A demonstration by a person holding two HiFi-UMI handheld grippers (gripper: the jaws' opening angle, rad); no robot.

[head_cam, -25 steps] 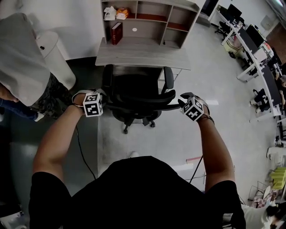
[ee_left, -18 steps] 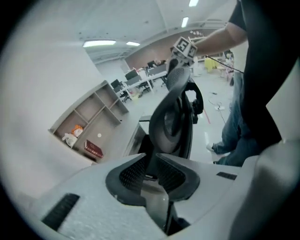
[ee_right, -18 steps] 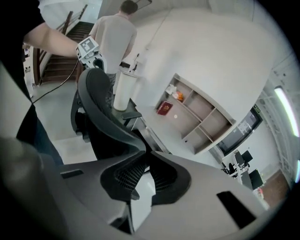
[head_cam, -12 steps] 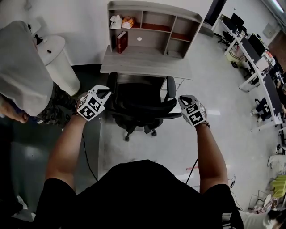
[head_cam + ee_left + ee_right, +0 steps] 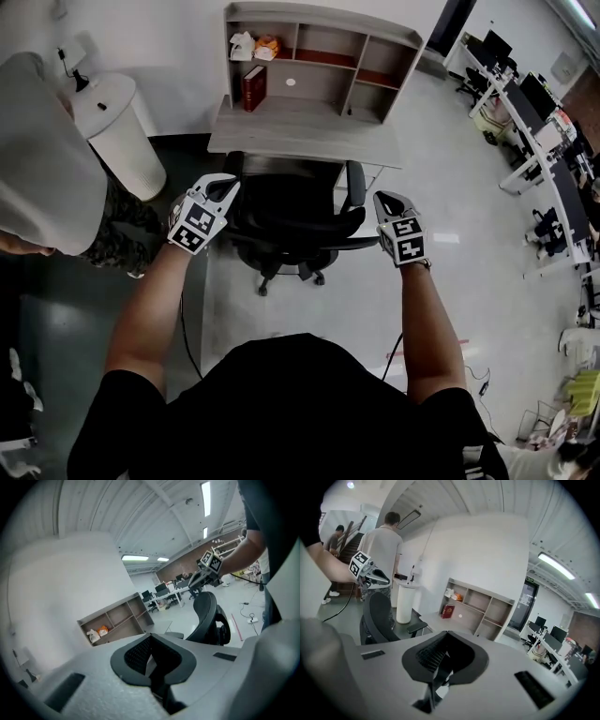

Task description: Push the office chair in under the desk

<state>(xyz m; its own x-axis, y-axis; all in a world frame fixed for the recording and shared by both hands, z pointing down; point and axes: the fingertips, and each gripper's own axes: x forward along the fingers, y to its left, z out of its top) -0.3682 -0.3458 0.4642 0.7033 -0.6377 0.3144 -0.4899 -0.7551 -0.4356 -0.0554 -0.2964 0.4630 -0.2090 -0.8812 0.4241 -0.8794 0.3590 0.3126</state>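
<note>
Head view first: left tongs (image 5: 223, 187) and right tongs (image 5: 387, 202) hang on either side of the office chair (image 5: 291, 220), level with the top of its backrest but off it. A second ago they sat lower, against the backrest's two ends. The chair stands at the near edge of the tabletop (image 5: 300, 131), with the front of its seat and its armrests reaching that edge and its backrest toward the person. It sits about where it did before, so the push looks finished and the hands appear to be letting go. A shelf hutch (image 5: 319, 52) with a red book (image 5: 255, 86) stands on the far part of the tabletop. A white bin (image 5: 117, 131) is to its left, and a bystander in a grey shirt (image 5: 42, 169) is further left.

Left gripper view: the jaws have just been closing and now meet, ribbed pads together, nothing between them. The backrest shows to the right, apart from them.

Right gripper view: the jaws here have likewise just been closing and now touch, empty. The backrest lies to the left, clear of them. With both tongs off the chair, the task seems essentially done, unless the seat needs a further nudge.
</note>
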